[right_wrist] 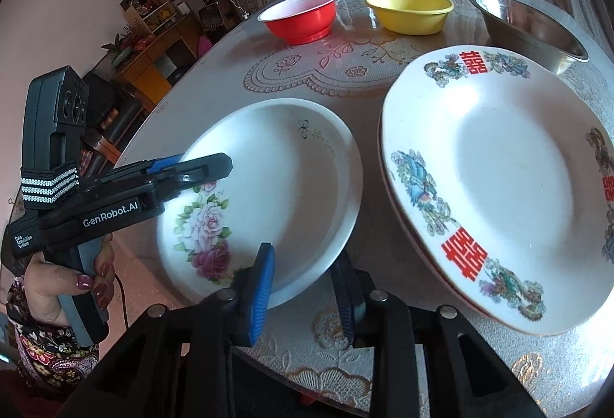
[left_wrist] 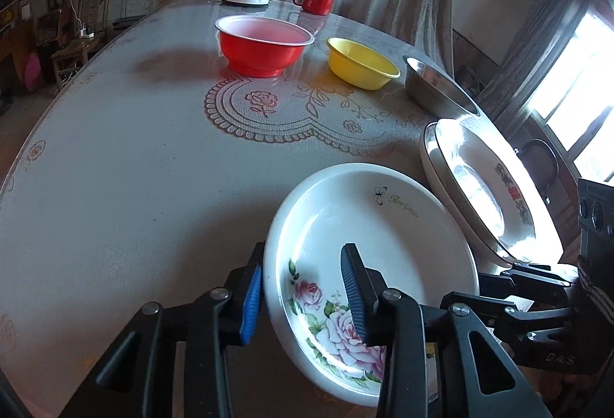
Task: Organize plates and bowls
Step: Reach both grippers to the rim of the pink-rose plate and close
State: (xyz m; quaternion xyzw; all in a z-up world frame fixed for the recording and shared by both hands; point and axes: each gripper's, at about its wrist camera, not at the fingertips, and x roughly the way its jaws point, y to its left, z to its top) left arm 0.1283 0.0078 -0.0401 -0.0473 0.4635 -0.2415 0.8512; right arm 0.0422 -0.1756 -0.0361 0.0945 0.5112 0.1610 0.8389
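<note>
Shelving (right_wrist: 153,23) behind left hand-held gripper (right_wrist: 192,170)

"GenRobot.AI" on left hand-held gripper (right_wrist: 199,167)

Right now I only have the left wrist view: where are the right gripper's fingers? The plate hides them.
Observer: The right gripper straddles the near rim of the rose plate, one finger each side.
Operator: What's painted on the glare-washed plate?
Observer: The patterned plate shows red double-happiness characters and birds around its rim.
Operator: What holds the left gripper?
Observer: A hand with painted nails, around its handle.
</note>
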